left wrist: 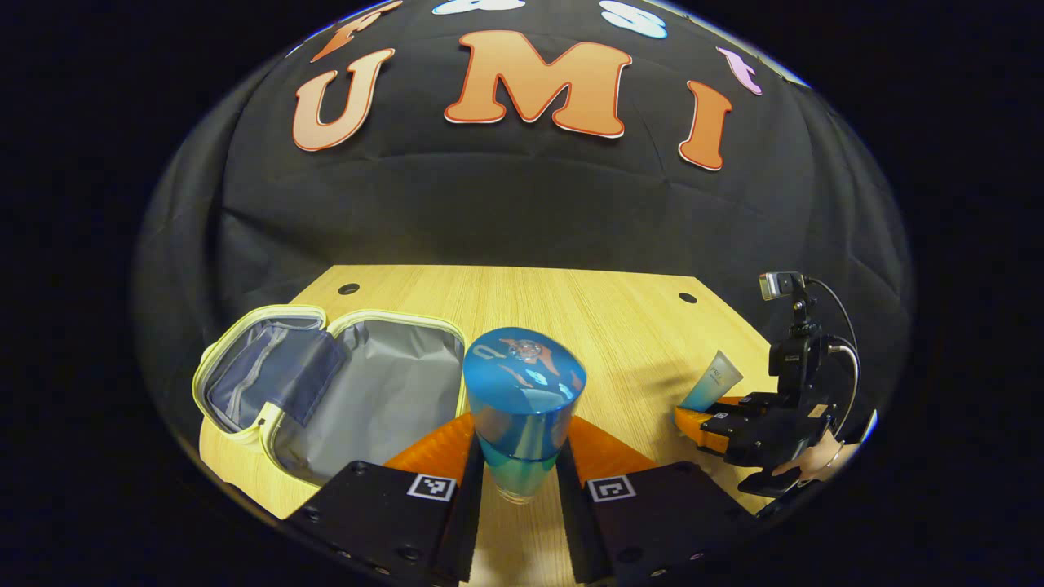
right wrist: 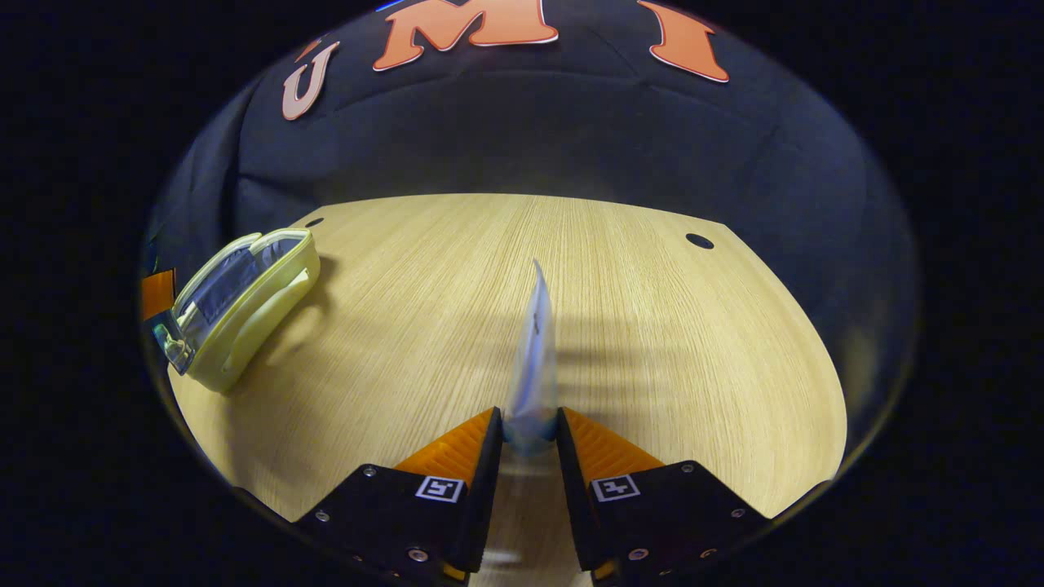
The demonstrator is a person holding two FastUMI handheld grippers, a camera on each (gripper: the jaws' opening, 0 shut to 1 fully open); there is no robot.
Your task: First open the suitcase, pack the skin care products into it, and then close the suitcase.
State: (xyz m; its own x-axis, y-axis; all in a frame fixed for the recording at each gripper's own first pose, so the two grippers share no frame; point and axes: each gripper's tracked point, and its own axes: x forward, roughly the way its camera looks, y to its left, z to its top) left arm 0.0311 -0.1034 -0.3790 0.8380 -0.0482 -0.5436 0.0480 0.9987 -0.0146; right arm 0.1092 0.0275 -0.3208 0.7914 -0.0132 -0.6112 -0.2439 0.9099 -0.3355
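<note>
Left gripper (left wrist: 519,473): you clamp the blue bottle (left wrist: 524,399), upright between both fingers.
Case (left wrist: 326,383): open on the table (left wrist: 571,302), just left of that bottle; your left hand is nearer.
Right gripper (right wrist: 528,440): pinches the tube (right wrist: 534,359), long axis pointing ahead, case (right wrist: 236,306) well off left.

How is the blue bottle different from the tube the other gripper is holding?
The blue bottle is round and thick with a wide shiny blue cap; the tube is thin and flat, tapering to a narrow sealed edge. The bottle is a deep blue; the tube is pale, fading to blue. The left gripper holds the bottle, the right gripper holds the tube. Both are pinched between two fingers above the wooden table.
</note>
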